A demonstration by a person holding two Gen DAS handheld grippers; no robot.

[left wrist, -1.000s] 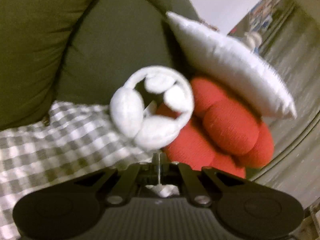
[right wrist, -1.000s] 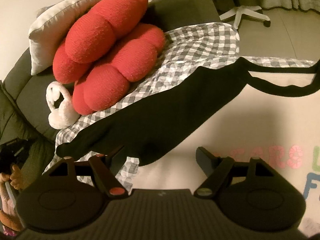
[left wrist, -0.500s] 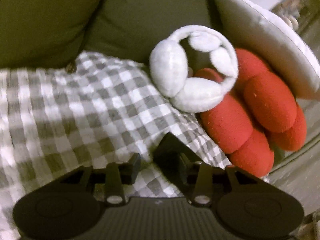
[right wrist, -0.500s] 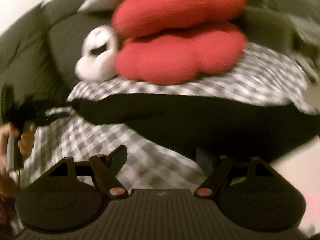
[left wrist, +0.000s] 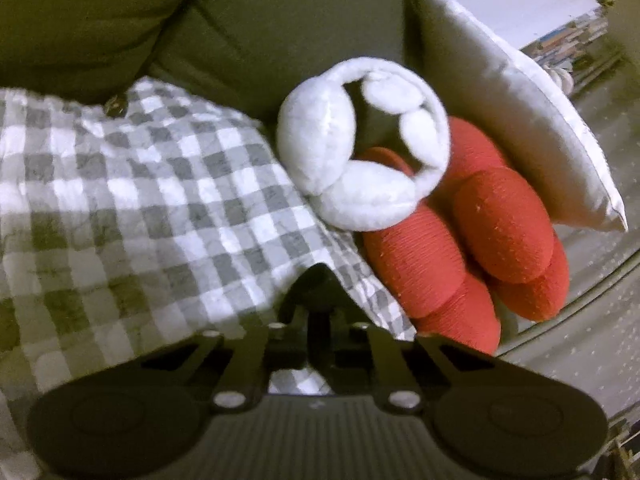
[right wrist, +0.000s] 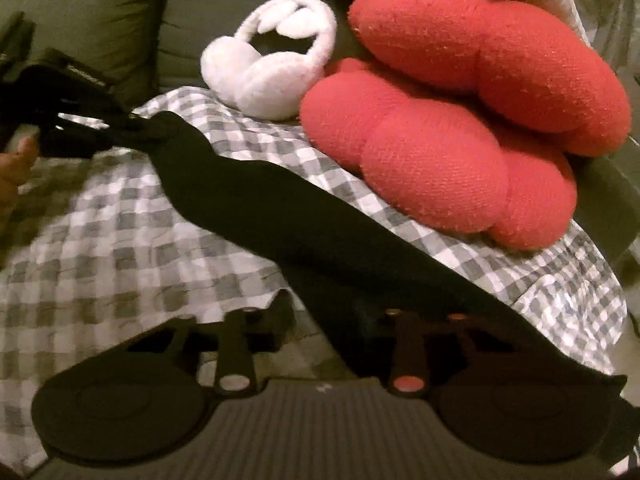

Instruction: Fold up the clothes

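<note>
On the checked blanket, the black garment is being clenched by closing left tongs at nine o'clock and right tongs at six.

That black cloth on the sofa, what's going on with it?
A person is folding clothes with a handheld gripper in each hand. The black garment lies stretched across a checked blanket on the sofa. The left gripper pinches one end of it, while the right gripper is closing on the other end. White earmuffs and a red cushion sit just behind.
</note>
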